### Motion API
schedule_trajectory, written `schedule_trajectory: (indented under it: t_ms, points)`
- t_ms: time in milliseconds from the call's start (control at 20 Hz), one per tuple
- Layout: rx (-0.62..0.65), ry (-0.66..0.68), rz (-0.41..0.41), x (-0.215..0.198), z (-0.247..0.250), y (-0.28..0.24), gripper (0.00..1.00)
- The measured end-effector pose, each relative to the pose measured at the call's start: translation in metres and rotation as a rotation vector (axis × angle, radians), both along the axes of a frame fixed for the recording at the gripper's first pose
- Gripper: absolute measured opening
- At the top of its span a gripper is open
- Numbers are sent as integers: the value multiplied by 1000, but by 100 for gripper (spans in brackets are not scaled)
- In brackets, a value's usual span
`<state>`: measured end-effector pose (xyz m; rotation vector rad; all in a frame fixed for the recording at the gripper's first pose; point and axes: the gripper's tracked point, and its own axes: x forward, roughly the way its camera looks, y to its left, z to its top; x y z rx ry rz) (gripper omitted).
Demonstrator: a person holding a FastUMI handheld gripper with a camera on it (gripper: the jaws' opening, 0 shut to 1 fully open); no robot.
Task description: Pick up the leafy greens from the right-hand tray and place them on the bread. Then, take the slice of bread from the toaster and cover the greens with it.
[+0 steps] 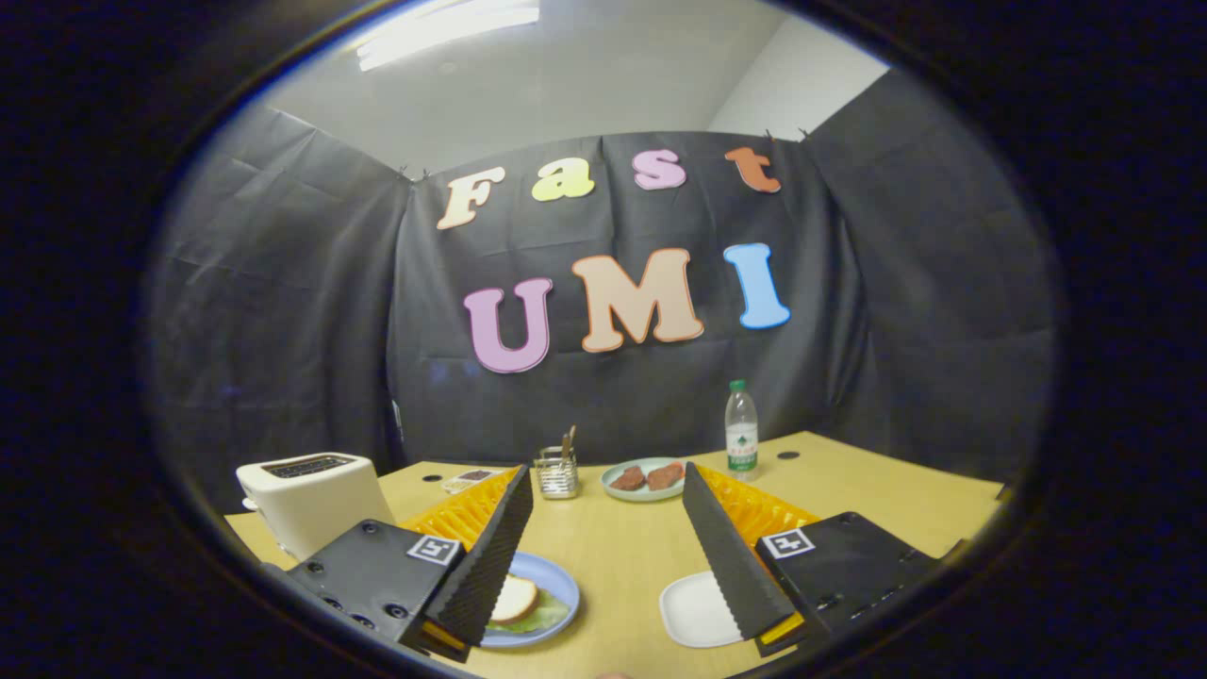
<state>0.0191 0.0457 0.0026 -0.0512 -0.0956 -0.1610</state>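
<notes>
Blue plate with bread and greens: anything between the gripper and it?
Nothing visible. The gripper is open, and the blue plate lies on the table right beside its left finger, which hides part of it.

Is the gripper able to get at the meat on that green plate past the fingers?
Probably yes. The gripper is open and holds nothing, and bare table lies between its fingers and the green plate with the meat. The metal cup stands off to one side.
</notes>
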Motion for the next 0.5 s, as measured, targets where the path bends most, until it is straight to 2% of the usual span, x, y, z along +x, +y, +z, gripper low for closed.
schedule_trajectory:
  t_ms: [250,500]
  points:
    - [-87,-66,38,5,54,7,100]
    - [-149,-6,68,14,46,4,100]
